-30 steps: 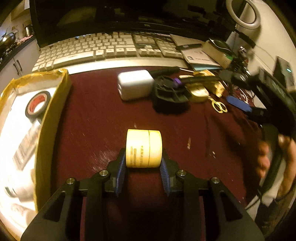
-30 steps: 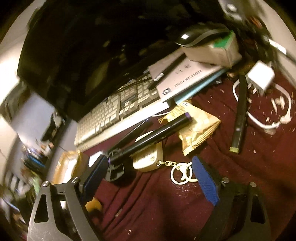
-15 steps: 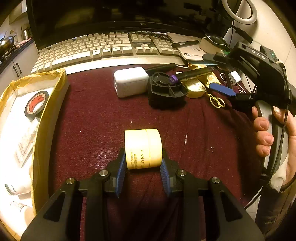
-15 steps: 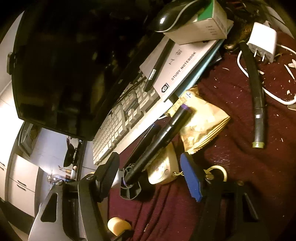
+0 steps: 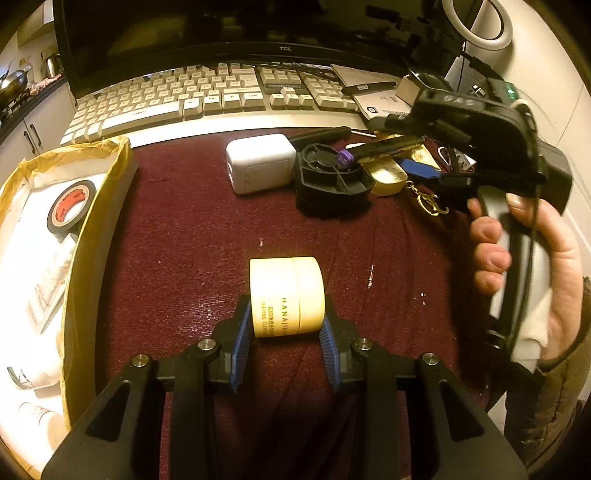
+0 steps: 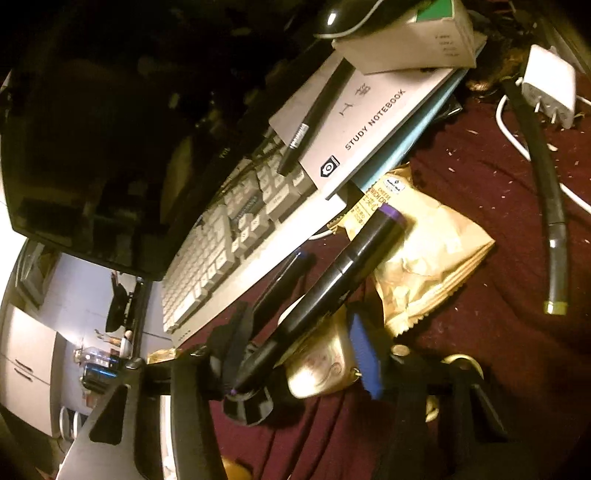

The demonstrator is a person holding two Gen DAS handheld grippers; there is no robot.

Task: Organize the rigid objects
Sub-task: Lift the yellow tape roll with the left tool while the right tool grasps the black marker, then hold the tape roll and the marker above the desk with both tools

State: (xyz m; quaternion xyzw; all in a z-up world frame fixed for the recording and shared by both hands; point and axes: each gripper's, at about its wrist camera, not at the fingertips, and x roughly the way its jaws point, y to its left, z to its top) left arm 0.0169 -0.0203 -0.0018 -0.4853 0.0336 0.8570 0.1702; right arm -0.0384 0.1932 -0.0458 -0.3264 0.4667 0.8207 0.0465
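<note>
Closing right gripper [image 6: 299, 354] around the marker [image 6: 332, 280], pads seemingly not yet pressing. Left gripper [image 5: 286, 334] clamped on the jar [image 5: 286, 297]. Next: firm pinch, lift clear, then toward the box [image 5: 85, 236].

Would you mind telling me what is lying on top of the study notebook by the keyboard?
On the study notebook lie a black pen and a pale box, which carries a black mouse. The cover beneath the box is hidden.
</note>
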